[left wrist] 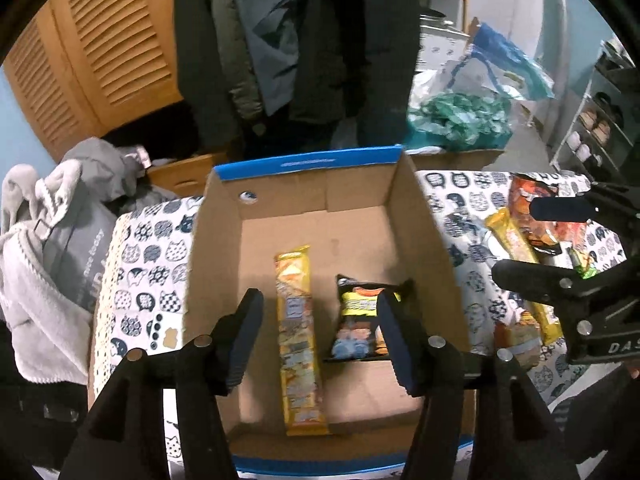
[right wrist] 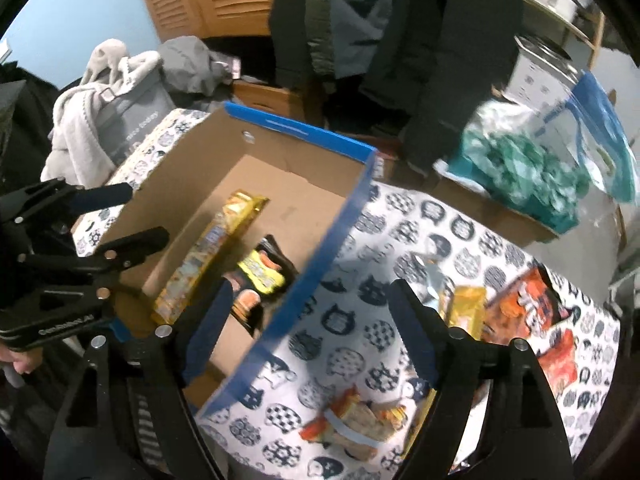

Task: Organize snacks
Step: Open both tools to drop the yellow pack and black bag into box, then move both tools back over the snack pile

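- My left hand-held gripper (left wrist: pixel 320 336) hangs released over the box (left wrist: pixel 420 216); nothing is between its pads.
- The long yellow pack (left wrist: pixel 298 336) and the dark bag (left wrist: pixel 358 324) lie side by side on the box floor.
- My right hand-held gripper (right wrist: pixel 308 328) is also released and empty, straddling the box's blue wall.
- Next I would take the small pack (right wrist: pixel 352 420) on the counter (right wrist: pixel 400 240): come down straight, pads across its short side, and clear the box wall before lowering.
- The yellow pack (right wrist: pixel 464 308) and the orange bag (right wrist: pixel 532 316) are partly hidden behind a finger; the labels are too blurred to read.
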`<state>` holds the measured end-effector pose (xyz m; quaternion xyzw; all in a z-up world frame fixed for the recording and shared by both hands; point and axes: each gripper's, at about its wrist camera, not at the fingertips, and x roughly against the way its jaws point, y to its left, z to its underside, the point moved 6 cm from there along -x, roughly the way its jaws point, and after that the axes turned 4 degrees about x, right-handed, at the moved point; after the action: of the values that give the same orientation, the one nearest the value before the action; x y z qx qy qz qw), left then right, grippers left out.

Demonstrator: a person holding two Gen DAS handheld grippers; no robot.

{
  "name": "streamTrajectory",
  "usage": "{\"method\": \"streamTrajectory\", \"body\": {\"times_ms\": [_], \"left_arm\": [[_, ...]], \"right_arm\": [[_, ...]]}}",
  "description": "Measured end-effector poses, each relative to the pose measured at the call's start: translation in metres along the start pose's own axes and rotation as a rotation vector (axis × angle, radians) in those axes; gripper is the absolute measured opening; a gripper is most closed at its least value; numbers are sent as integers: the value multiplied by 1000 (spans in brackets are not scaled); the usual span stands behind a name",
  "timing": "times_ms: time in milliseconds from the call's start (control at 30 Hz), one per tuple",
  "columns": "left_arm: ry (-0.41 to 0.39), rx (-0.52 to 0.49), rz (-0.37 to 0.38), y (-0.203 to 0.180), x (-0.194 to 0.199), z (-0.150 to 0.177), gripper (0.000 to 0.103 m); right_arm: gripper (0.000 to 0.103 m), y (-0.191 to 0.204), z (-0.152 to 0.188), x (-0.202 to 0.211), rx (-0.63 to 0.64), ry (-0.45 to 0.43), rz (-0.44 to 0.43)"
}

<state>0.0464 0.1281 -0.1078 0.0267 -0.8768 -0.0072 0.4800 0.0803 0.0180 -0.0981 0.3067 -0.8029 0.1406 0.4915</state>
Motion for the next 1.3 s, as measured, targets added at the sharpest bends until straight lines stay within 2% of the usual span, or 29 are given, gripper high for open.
{"method": "streamTrajectory", "body": {"times_ms": [367, 533, 733, 967, 1067, 1300], "left_arm": [[-7, -105, 45, -52, 4, -3, 65], [23, -131, 83, -74, 1, 0, 67], [60, -147, 114, -100, -1, 3, 67], [74, -175, 132, -127, 0, 4, 72], [83, -190, 129, -140, -3, 7, 79], [176, -169, 169, -170, -20, 24, 79]], "right_arm": [[82, -50, 34, 25, -75, 9, 65], [83, -71, 52, 34, -117, 16, 79], [83, -98, 73, 44, -146, 25, 135], [83, -133, 100, 57, -207, 28, 172], [83, -146, 113, 61, -235, 28, 185], [85, -179, 145, 53, -295, 76, 232]]}}
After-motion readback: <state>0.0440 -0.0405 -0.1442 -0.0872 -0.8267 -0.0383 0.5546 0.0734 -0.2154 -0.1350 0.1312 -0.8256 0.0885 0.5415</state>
